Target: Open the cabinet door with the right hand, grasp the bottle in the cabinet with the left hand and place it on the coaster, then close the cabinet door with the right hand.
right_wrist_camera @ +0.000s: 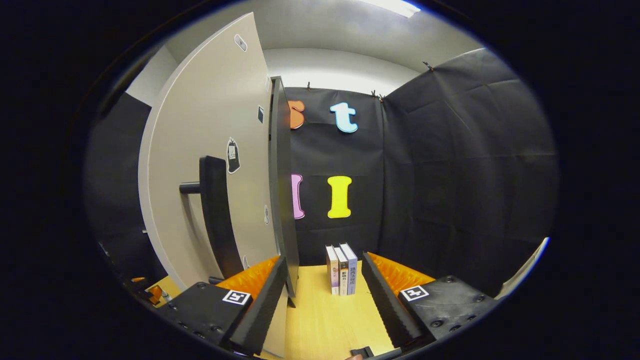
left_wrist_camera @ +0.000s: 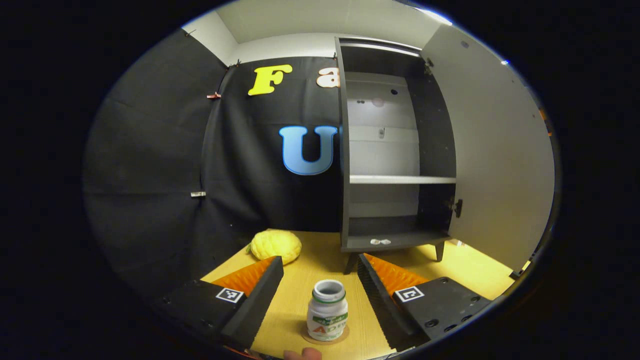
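Note:
In the left gripper view a small white bottle with a green and orange label stands upright on a round brown coaster. My left gripper is open around it, its fingers apart from the bottle on both sides. Behind stands the dark cabinet with bare shelves, its white door swung wide to the right. In the right gripper view the door is close on the left, with its black bar handle. My right gripper is open beside the door's edge, holding nothing.
A yellow knobbly fruit lies on the wooden table left of the cabinet. Three books stand upright on the table ahead of my right gripper. A fingertip shows at the bottom edge.

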